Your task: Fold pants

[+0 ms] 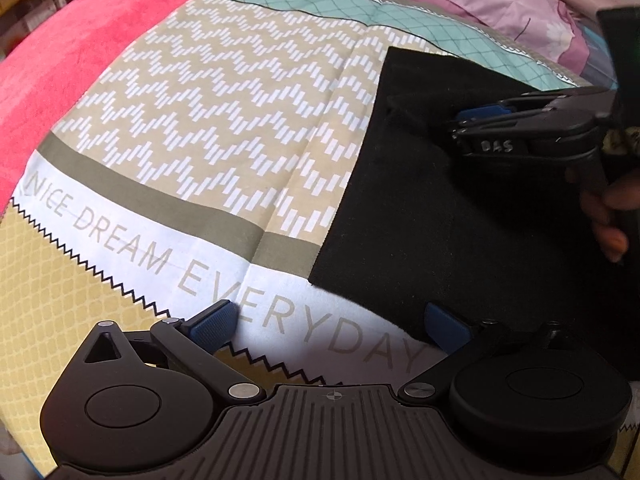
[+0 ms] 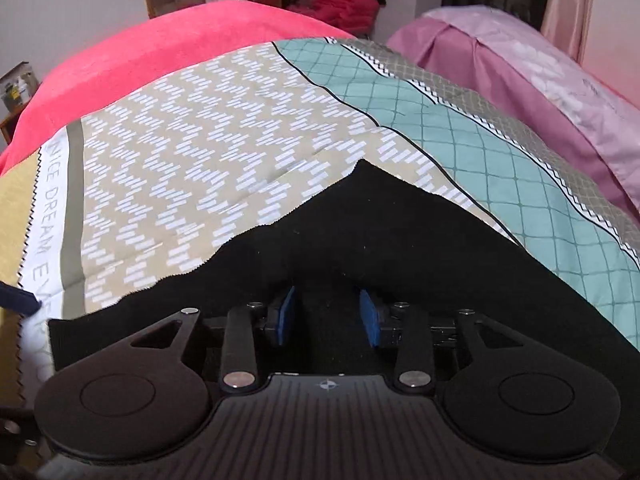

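The left hand-held gripper (image 1: 334, 322) is released: its blue pads (image 1: 214, 322) stand wide apart, one over the printed bedsheet (image 1: 192, 136) and the other at the near edge of the pants (image 1: 440, 208), with nothing between them. The right hand-held gripper (image 2: 328, 314) has its pads apart with black cloth lying between and beneath them; in the left wrist view it appears side-on (image 1: 484, 114), low over the pants with its jaws nearly together, so whether cloth is pinched cannot be told. The pants (image 2: 380, 232) lie flat on the bed as a dark panel with one corner pointing away from the right gripper, its edges straight and few wrinkles visible. Judged from the way it drapes, the fabric is soft, light and limp; it should offer no stiffness, sag when lifted and slide little on the cotton sheet. Take hold at a corner or along a hemmed edge, where layers stack and the pads can bite through the full thickness; a grip in the middle of the panel is likely to lift only the top layer. A pink blanket (image 2: 140, 44) covers the far end of the bed, and a purple cover (image 2: 520, 60) lies beyond the sheet on the right.
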{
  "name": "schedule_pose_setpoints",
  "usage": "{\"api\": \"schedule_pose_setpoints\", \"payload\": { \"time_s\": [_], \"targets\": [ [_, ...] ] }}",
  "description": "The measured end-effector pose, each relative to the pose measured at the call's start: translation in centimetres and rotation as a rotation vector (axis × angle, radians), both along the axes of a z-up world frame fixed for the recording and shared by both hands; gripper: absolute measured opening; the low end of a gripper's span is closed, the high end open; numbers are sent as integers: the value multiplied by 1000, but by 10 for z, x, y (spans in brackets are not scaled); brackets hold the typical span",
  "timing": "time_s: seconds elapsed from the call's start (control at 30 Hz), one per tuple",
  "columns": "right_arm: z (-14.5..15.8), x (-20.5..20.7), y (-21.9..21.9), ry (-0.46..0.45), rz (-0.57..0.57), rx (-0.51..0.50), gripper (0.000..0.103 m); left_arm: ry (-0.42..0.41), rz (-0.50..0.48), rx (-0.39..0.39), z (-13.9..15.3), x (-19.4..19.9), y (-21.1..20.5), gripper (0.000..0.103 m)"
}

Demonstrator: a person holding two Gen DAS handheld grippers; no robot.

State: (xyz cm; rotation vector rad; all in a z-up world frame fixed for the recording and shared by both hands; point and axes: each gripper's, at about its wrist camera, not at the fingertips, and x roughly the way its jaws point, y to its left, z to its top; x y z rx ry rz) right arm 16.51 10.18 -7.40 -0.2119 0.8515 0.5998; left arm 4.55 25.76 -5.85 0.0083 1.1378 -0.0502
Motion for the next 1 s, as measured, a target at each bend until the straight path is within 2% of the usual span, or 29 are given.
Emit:
{"api": "schedule_pose_setpoints", "payload": {
  "time_s": [0.07,0.13,0.23,0.27,0.3,0.33,0.4,0.47,0.57,0.67,0.73,0.77,0.8,0.83,0.9,0.93,1.0],
  "targets": [
    [23,-7,-10,63,24,61,41,-1,-4,0,0,-1,-1,103],
    [41,-11,-22,34,16,115,42,-6,-7,3,-1,0,-1,103],
    [51,9,-18,-10,-29,33,42,-15,-6,9,-1,-1,-2,103],
    [38,22,-8,3,-39,-9,42,-17,-6,11,-1,-1,-2,103],
    [27,32,0,30,-48,-37,46,-17,-6,12,-2,-1,-3,103],
    [19,39,4,12,-59,-24,52,-18,-8,14,-2,-2,-3,103],
    [16,47,10,-60,-61,14,77,-15,-12,22,-3,-1,-5,103],
    [15,50,11,-59,-78,5,76,-14,-13,27,-4,-1,-6,103],
    [28,34,-6,-30,-103,15,60,-15,-10,22,-4,0,-5,103],
    [31,7,-28,-28,-199,31,65,-16,-7,23,-4,0,-5,103],
    [9,7,-26,10,-194,-26,66,-14,-6,30,-5,2,-6,103],
    [-2,9,-23,-16,-192,-31,77,-9,-6,36,-5,3,-7,103],
    [-3,12,-24,-62,-201,-3,81,-4,-8,39,-4,5,-8,103],
    [-4,17,-21,-41,-211,10,81,1,-10,35,-1,6,-9,103],
    [5,27,-28,29,-247,64,77,-7,-7,13,8,5,-7,103],
    [12,24,-37,30,-261,99,76,-16,-12,4,13,3,-7,103],
    [30,4,-50,-10,-307,87,81,-51,-27,-7,25,1,-7,103]
  ]
}}
